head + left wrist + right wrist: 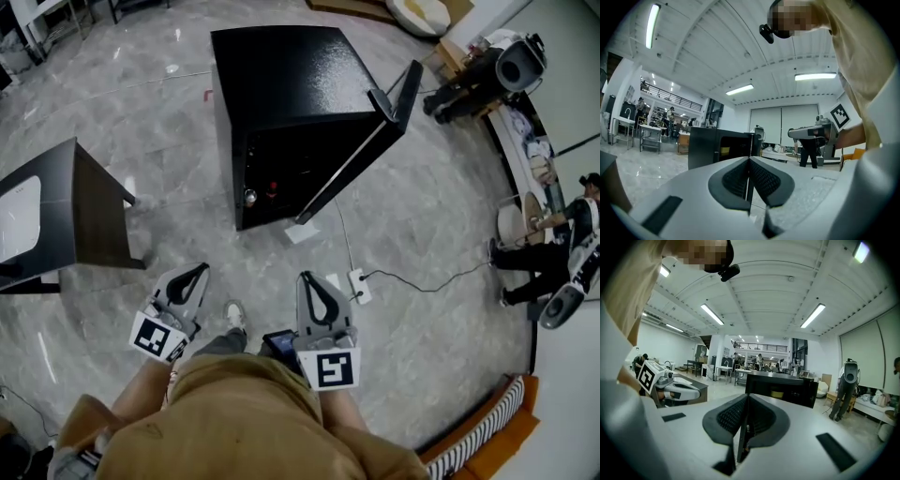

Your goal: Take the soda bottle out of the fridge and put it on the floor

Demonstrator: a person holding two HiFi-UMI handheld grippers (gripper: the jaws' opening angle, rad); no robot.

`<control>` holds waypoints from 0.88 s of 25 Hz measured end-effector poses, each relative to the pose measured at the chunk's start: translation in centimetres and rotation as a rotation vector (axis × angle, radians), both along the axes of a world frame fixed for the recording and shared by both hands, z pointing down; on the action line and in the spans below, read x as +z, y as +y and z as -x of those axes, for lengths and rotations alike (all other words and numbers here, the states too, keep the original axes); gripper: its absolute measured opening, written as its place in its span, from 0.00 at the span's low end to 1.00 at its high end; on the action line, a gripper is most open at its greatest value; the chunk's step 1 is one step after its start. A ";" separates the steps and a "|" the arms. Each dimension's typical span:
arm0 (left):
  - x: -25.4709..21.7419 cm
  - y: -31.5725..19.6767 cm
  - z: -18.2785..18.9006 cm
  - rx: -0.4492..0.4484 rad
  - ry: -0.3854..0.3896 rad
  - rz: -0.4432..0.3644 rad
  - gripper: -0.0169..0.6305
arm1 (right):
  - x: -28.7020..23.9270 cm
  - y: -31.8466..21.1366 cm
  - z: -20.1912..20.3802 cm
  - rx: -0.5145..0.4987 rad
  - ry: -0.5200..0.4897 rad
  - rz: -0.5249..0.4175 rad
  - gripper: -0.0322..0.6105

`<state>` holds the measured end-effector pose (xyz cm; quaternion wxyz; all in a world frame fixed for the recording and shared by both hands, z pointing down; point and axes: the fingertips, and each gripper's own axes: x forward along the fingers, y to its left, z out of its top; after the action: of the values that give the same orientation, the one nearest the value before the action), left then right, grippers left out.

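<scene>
Jaws pressing together, empty, on left gripper and right gripper, both hanging by person's waist. Fridge standing well ahead, roughly between them, door gaping on right gripper's side. Soda bottle presumably sitting inside, too dim for telling axis.

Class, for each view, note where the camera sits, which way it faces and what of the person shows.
Head view: on the head, facing steeply down at the fridge; left gripper, right gripper, shirt and a shoe show.
Left gripper view: on that gripper, level along its shut jaws; shirt at right.
Right gripper view: likewise; shirt at left.
Shared: both gripper views face the fridge and show the other gripper.
</scene>
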<state>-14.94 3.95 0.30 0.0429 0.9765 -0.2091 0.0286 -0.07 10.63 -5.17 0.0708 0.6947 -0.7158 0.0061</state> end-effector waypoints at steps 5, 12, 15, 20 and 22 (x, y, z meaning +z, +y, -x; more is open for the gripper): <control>-1.1 -0.8 0.0 -0.006 0.028 -0.009 0.02 | -1.2 -1.2 0.1 0.000 0.012 -0.017 0.05; -1.4 -1.4 -1.0 0.001 0.029 -0.025 0.02 | -2.0 -2.2 -0.6 -0.012 0.033 -0.045 0.05; -1.7 -2.0 -2.2 -0.008 0.023 -0.036 0.02 | -1.9 -2.7 -1.8 -0.020 0.037 -0.045 0.05; -1.5 -2.9 -5.0 -0.045 0.008 -0.038 0.02 | -1.2 -4.5 -4.8 -0.058 0.055 -0.043 0.05; -1.1 -3.5 -6.5 -0.063 0.002 -0.039 0.02 | -0.5 -5.5 -6.3 -0.082 0.055 -0.029 0.05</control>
<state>-8.46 0.47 -0.80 0.0251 0.9702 -0.2401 0.0225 6.21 5.12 -5.67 0.0806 0.6657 -0.7414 -0.0265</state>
